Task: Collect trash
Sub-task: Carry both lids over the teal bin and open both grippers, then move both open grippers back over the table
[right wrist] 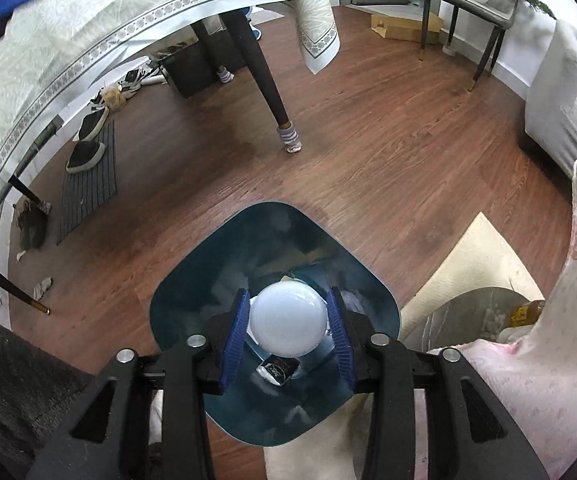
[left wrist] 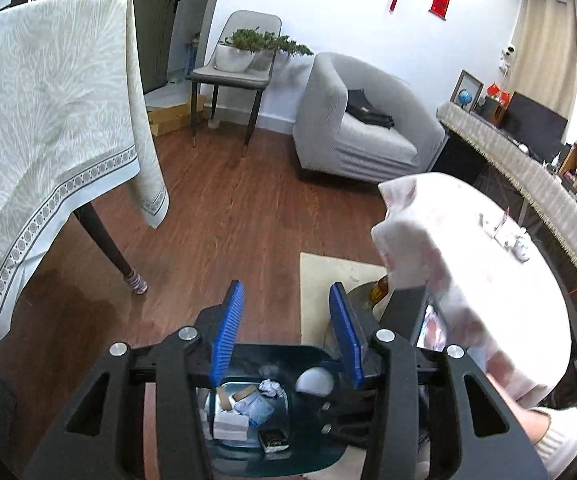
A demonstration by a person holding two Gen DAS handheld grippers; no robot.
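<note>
The right gripper (right wrist: pixel 287 330) is closed on a bulb (right wrist: pixel 287 322) held directly over the bin (right wrist: pixel 192 288); the left gripper (left wrist: pixel 286 330) is held wide, empty (above the bin too). The bulb should be released low, centred over the bin

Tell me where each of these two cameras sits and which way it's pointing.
Left wrist: on the left gripper, open, angled down over the bin toward the armchair; the person's cuff shows at the right.
Right wrist: on the right gripper, looking straight down into the bin; it is shut on the bulb.
Shared: bin, bulb, table leg, plant chair.
</note>
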